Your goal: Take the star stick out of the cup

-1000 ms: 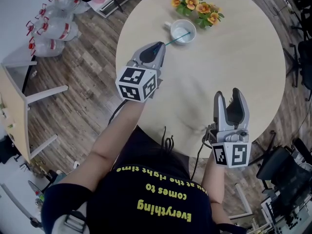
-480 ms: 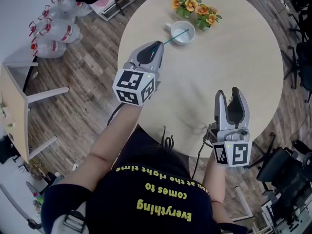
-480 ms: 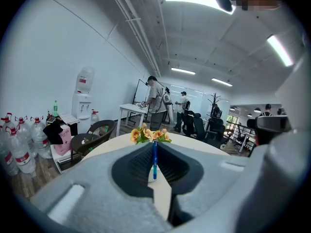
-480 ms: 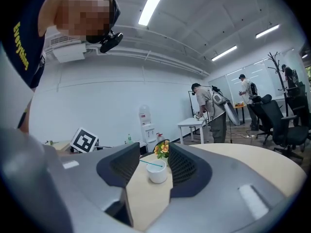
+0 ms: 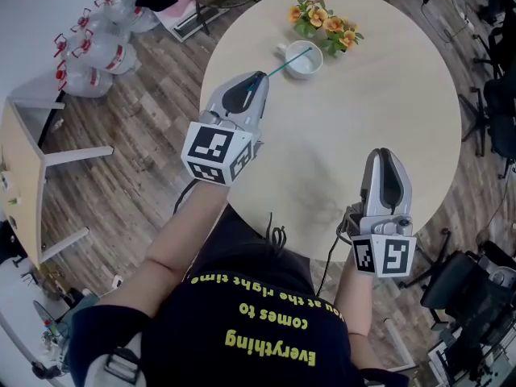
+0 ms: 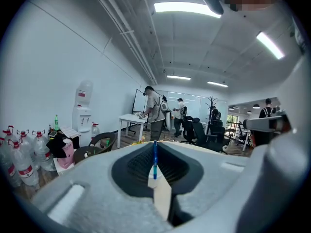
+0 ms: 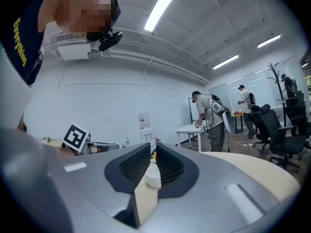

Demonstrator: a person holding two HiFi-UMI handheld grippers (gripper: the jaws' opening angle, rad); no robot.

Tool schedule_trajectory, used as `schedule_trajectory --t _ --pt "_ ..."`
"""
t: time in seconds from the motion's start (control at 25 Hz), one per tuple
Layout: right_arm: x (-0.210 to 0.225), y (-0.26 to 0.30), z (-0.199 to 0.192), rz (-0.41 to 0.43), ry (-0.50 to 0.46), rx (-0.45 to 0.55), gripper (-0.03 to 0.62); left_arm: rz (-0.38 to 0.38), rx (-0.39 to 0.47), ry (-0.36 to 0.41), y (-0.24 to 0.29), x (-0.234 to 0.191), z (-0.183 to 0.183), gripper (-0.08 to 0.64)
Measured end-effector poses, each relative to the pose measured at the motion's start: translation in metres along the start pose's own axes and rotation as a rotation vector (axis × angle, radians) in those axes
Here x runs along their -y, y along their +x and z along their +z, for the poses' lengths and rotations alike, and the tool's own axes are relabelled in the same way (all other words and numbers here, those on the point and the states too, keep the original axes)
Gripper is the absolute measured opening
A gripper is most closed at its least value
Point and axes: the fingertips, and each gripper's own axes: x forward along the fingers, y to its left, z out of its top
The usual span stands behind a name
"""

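A white cup stands at the far side of the round table. A thin teal star stick slants from inside it toward me. My left gripper is shut on the stick's near end; in the left gripper view the stick stands pinched between the pads. Its star end cannot be made out. My right gripper hovers over the table's near right part, its jaws closing to a narrow gap with nothing between them. Far off through that gap the right gripper view shows the cup.
A small pot of orange flowers sits just behind the cup. Water bottles lie on the wood floor at the left, beside a pale side table. Office chairs stand at the right. People stand far off in the room.
My right gripper's jaws have come from wide apart to nearly together. The left gripper has stayed shut on the stick, in about the same spot by the cup.
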Motion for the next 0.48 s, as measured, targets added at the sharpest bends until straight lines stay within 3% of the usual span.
schedule_trajectory --t 0.16,0.48 --pt "-0.001 -0.012 0.01 -0.003 -0.014 0.025 0.012 0.003 0.041 0.02 -0.018 0.01 0.017 0.018" --pt "-0.015 -0.028 0.031 0.02 -0.049 0.073 0.012 0.006 0.14 0.081 -0.056 0.022 0.054 0.018"
